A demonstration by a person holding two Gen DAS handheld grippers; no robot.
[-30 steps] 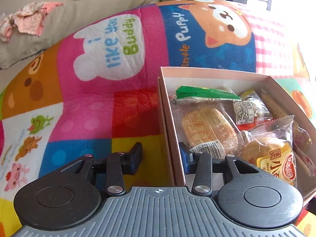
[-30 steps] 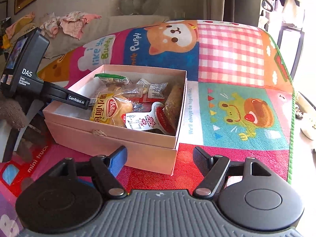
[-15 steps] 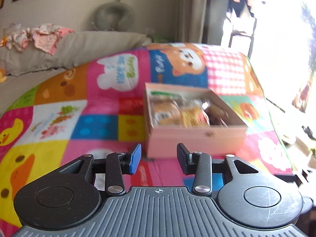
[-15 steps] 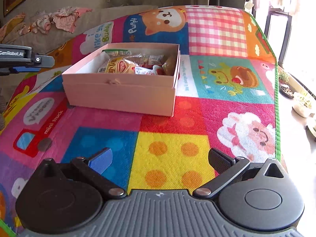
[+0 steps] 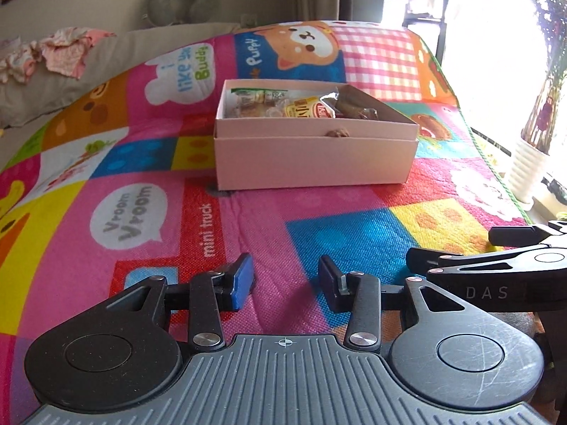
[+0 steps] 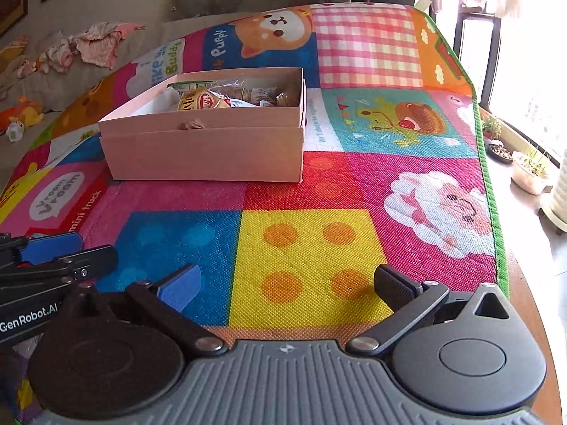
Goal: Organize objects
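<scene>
A pink cardboard box [image 5: 312,157] [image 6: 205,148] sits on the colourful play mat, holding several wrapped snacks [image 5: 301,106] [image 6: 219,97]. My left gripper [image 5: 285,279] hovers low over the mat well in front of the box, open with nothing between its fingers. My right gripper [image 6: 287,283] is also back from the box, its jaws spread wide and empty over the yellow square. Each gripper shows at the edge of the other's view: the right gripper's fingers [image 5: 460,258] at the right of the left wrist view, the left gripper's fingers [image 6: 60,251] at the left of the right wrist view.
The play mat [image 6: 308,244] covers a round surface; its green edge [image 6: 492,212] runs down the right side. Potted plants [image 6: 528,170] stand on the floor to the right. A grey cushion with pink clothes [image 5: 60,53] lies beyond the mat at the back left.
Both grippers have pulled back from the box, which now sits farther away in both views. The right gripper's jaws have spread wider. The left gripper has left the box's edge.
</scene>
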